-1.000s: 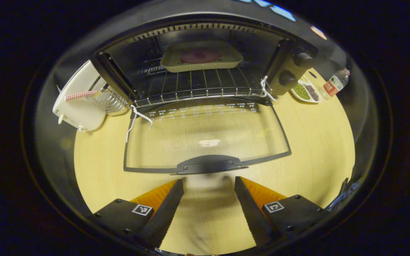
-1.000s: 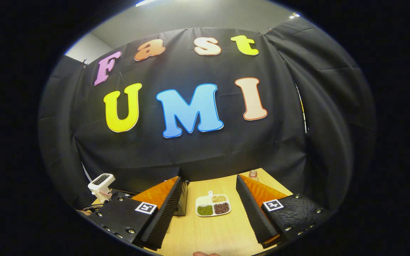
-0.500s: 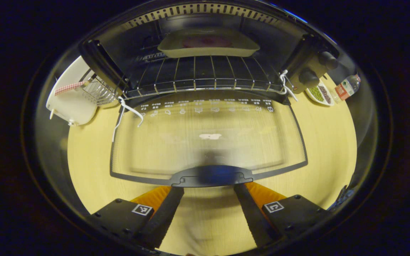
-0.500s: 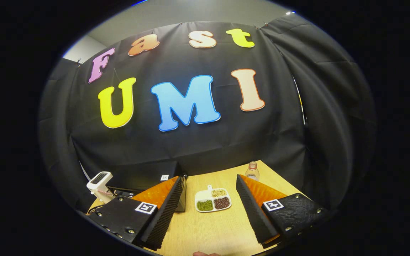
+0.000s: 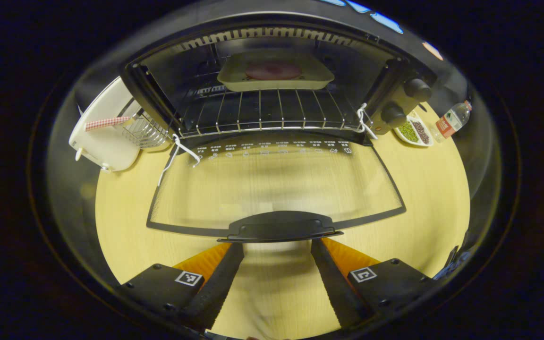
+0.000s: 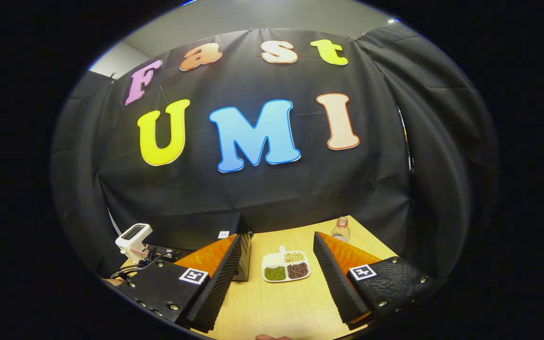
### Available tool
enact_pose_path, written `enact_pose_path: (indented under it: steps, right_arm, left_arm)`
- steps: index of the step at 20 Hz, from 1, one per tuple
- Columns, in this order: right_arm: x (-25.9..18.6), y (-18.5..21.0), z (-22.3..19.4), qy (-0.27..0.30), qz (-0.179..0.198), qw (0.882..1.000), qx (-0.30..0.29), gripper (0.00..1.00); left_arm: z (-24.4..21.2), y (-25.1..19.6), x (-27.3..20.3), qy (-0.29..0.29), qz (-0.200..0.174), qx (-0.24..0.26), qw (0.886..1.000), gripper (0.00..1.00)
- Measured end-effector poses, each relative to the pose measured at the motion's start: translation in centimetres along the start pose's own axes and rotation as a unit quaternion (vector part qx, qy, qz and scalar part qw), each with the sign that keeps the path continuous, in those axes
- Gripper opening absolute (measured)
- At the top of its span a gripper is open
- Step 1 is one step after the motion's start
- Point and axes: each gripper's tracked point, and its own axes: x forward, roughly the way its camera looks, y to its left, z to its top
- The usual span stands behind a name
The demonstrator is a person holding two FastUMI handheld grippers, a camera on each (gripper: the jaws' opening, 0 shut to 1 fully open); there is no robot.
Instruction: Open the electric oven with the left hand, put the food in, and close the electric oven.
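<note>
In the left gripper view, the electric oven (image 5: pixel 276 71) stands on the desk (image 5: pixel 423 179) with its glass door (image 5: pixel 272 184) folded down flat toward the camera. The door handle (image 5: pixel 281 226) lies just beyond the tips of the left hand-held gripper (image 5: pixel 276 248), whose jaws are spread wide with nothing between them; whether the tips touch the handle cannot be determined. Inside the oven, a tray (image 5: pixel 274 73) carrying a round, dark reddish food item (image 5: pixel 272 71) sits toward the rear of the wire rack (image 5: pixel 262 111). White string (image 5: pixel 177 151) is tied at both front corners of the rack. Two control knobs (image 5: pixel 404 101) occupy the panel at the oven's right side. A white appliance with a wire basket (image 5: pixel 106 132) stands to the left of the oven; a divided dish of beans (image 5: pixel 411 132) and a plastic bottle (image 5: pixel 449 120) stand to the right. In the right gripper view, the right hand-held gripper (image 6: pixel 279 250) is held above the desk, jaws wide and empty, facing the dish of beans.
</note>
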Motion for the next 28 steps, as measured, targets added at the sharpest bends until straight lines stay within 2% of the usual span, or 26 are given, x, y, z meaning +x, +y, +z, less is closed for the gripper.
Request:
enact_pose_path:
  steps: [5, 7, 9, 10, 11, 15, 16, 18, 19, 21, 22, 25, 26, 28]
  right_arm:
    - [-0.5, 0.6, 0.6, -0.008, 0.012, 1.000, -0.009, 0.93]
    - [-0.7, 0.5, 0.8, -0.010, 0.012, 1.000, -0.011, 0.93]
    - [-0.9, 0.3, 1.0, -0.012, 0.011, 1.000, -0.009, 0.93]
    - [-1.0, 0.1, 0.9, -0.012, 0.011, 1.000, -0.009, 0.93]
    - [-1.0, -0.1, 1.0, -0.014, 0.009, 1.000, -0.010, 0.93]
    - [-1.5, -0.6, 1.4, -0.020, 0.006, 1.000, -0.015, 0.93]
    - [-1.6, -0.7, 1.5, -0.021, 0.004, 1.000, -0.015, 0.93]
    - [-1.5, -1.2, 1.3, -0.021, 0.001, 1.000, -0.014, 0.93]
    - [-1.5, -1.3, 1.3, -0.020, 0.001, 1.000, -0.014, 0.93]
    - [-1.4, -1.6, 1.3, -0.021, 0.004, 1.000, -0.017, 0.93]
    - [-1.5, -1.7, 1.5, -0.024, 0.005, 1.000, -0.020, 0.93]
    - [-1.5, -1.4, 1.7, -0.026, 0.005, 0.999, -0.027, 0.93]
    - [-1.5, -1.3, 1.7, -0.026, 0.006, 0.999, -0.027, 0.93]
    - [-1.5, -0.9, 1.8, -0.027, 0.008, 0.999, -0.027, 0.93]
  left_arm:
    - [0.3, 0.0, -1.2, -0.015, 0.001, 0.001, 1.000, 0.97]
    - [0.5, 0.0, -1.8, -0.024, 0.003, 0.004, 1.000, 1.00]
    - [0.7, -0.2, -2.0, -0.032, 0.003, 0.002, 0.999, 0.97]
    - [0.8, -0.2, -1.9, -0.035, 0.005, 0.001, 0.999, 0.92]
    - [0.9, -0.2, -1.8, -0.037, 0.008, 0.004, 0.999, 1.00]
    - [1.5, -0.1, -1.8, -0.047, 0.020, 0.003, 0.999, 1.00]
    - [1.7, 0.0, -1.9, -0.052, 0.021, 0.004, 0.998, 0.97]
    - [2.2, -0.1, -2.0, -0.062, 0.024, 0.008, 0.998, 1.00]
    - [2.5, -0.1, -2.3, -0.069, 0.026, 0.009, 0.997, 0.92]
    - [3.1, 0.0, -2.9, -0.085, 0.032, 0.012, 0.996, 1.00]
    - [3.5, 0.1, -3.2, -0.093, 0.035, 0.013, 0.995, 0.97]
    - [4.7, 0.0, -4.5, -0.122, 0.039, 0.017, 0.992, 1.00]
    - [5.0, -0.2, -5.0, -0.132, 0.037, 0.019, 0.990, 0.92]
    - [5.3, -0.7, -6.1, -0.149, 0.030, 0.019, 0.988, 1.00]
